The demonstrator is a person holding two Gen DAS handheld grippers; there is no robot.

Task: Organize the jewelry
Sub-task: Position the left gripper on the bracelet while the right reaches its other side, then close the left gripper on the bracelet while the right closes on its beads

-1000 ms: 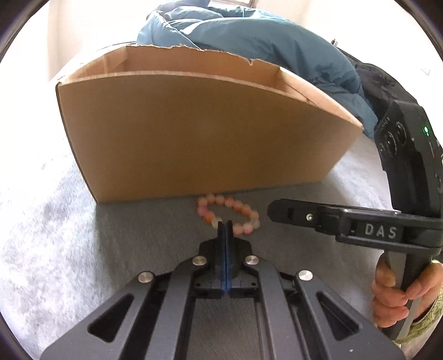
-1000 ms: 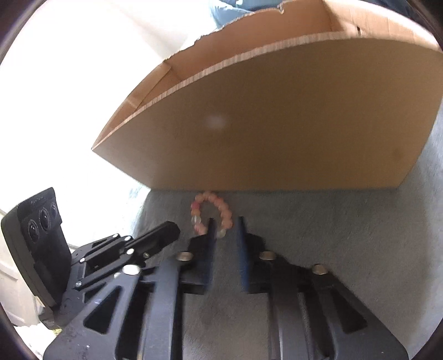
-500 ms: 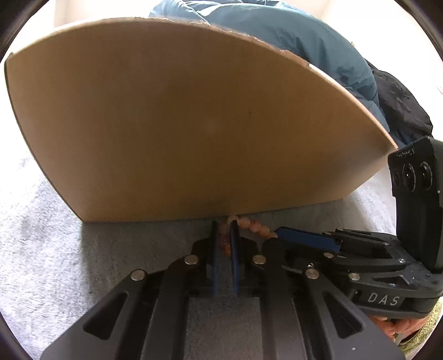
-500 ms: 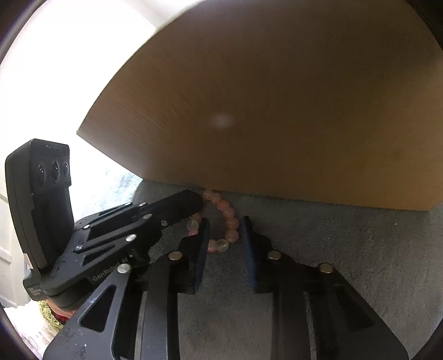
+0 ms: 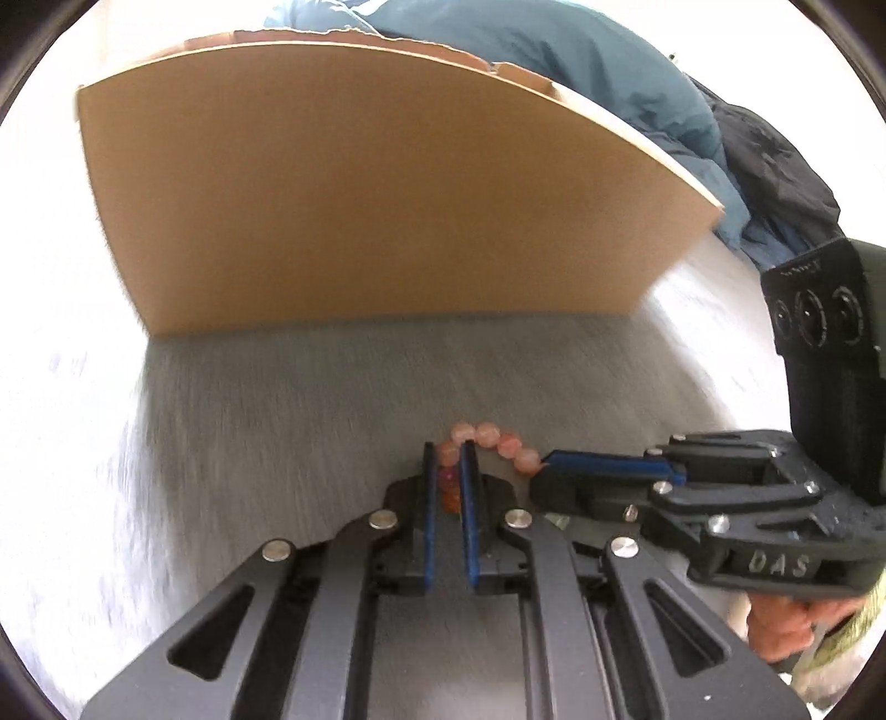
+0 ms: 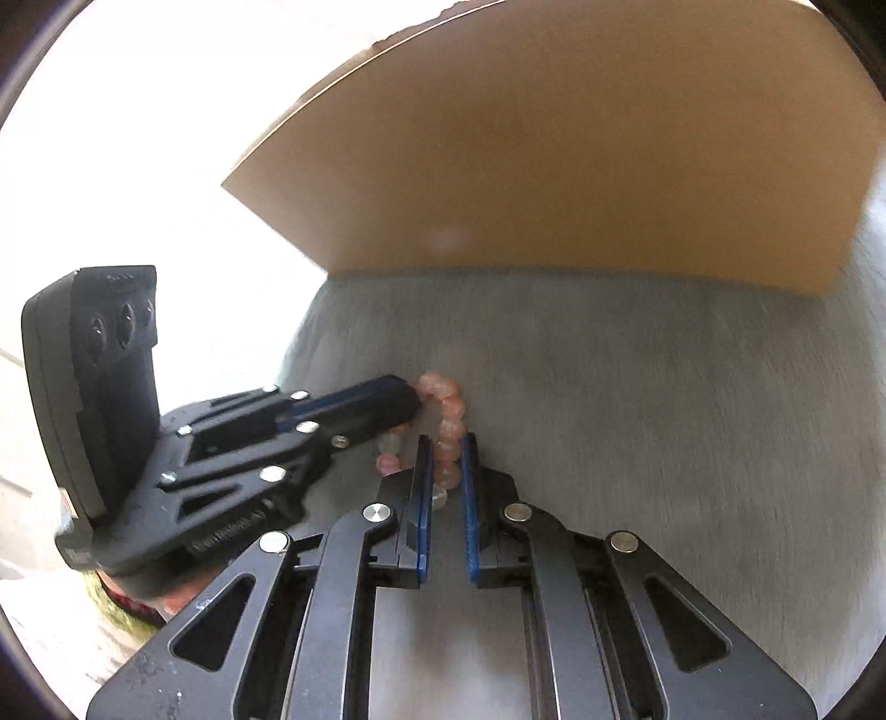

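A pink bead bracelet (image 5: 501, 443) (image 6: 451, 407) is stretched between my two grippers above the grey fabric surface (image 5: 288, 421), a little in front of the cardboard box (image 5: 360, 194) (image 6: 554, 166). My left gripper (image 5: 447, 446) is shut on one side of the bracelet, with beads showing between its blue pads. In the right wrist view it reaches in from the left (image 6: 410, 399). My right gripper (image 6: 446, 440) has its jaws closing on the other side, and the beads fill the gap between its pads. In the left wrist view its tip (image 5: 545, 471) meets the beads from the right.
The box's tall brown wall stands straight ahead of both grippers. Behind it lie a blue jacket (image 5: 554, 50) and a dark garment (image 5: 775, 166). A person's hand (image 5: 786, 631) grips the right tool's handle. Grey fabric spreads around the box.
Both grippers went in to the bracelet at the foot of the box and drew back with it. The left jaws, shut and empty before, now hold beads. The right jaws narrowed onto beads.
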